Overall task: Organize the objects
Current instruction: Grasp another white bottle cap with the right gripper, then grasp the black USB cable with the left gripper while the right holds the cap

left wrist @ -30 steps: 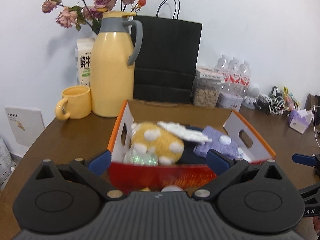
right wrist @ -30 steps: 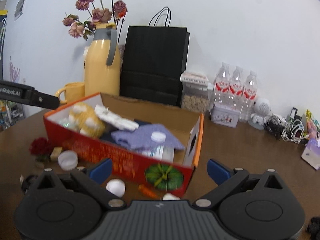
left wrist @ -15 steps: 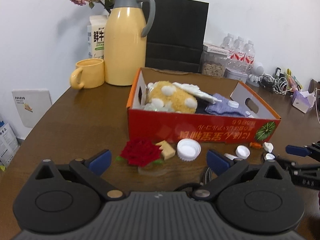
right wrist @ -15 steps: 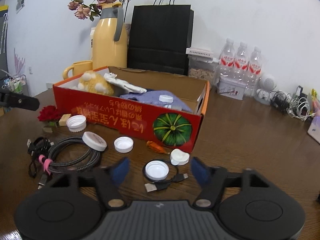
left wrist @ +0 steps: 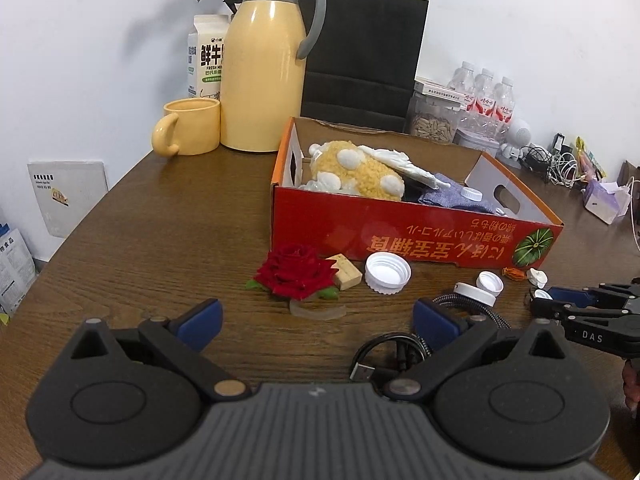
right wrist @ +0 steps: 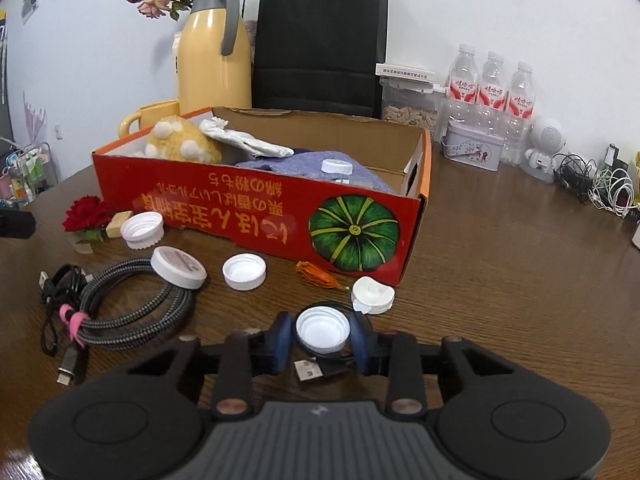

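Note:
A red and orange cardboard box (left wrist: pixel 400 232) (right wrist: pixel 248 208) holds a yellow plush toy (left wrist: pixel 360 168), a white rag and a blue cloth. Loose white caps lie on the table in front of it. My right gripper (right wrist: pixel 322 336) is closing its jaws around one white bottle cap (right wrist: pixel 322 328), which lies open side up on a thin black USB cable (right wrist: pixel 316 368); both blue pads touch its rim. From the left wrist view the right gripper (left wrist: pixel 546 300) shows low at the right. My left gripper (left wrist: pixel 316 316) hangs open and empty just short of a red rose (left wrist: pixel 294 272).
A braided cable coil (right wrist: pixel 132 304) with a flat white lid (right wrist: pixel 178 267), more caps (right wrist: pixel 244 271) (right wrist: pixel 142 230), a wooden block (left wrist: pixel 344 272) and an orange scrap (right wrist: pixel 318 274) litter the wooden table (left wrist: pixel 160 240). Behind the box stand a yellow jug (left wrist: pixel 264 72), mug, black bag and water bottles (right wrist: pixel 492 88).
Both views have drawn back and sunk from the box to the clutter in front of it. The right jaws went from wide open to closing on the white cap.

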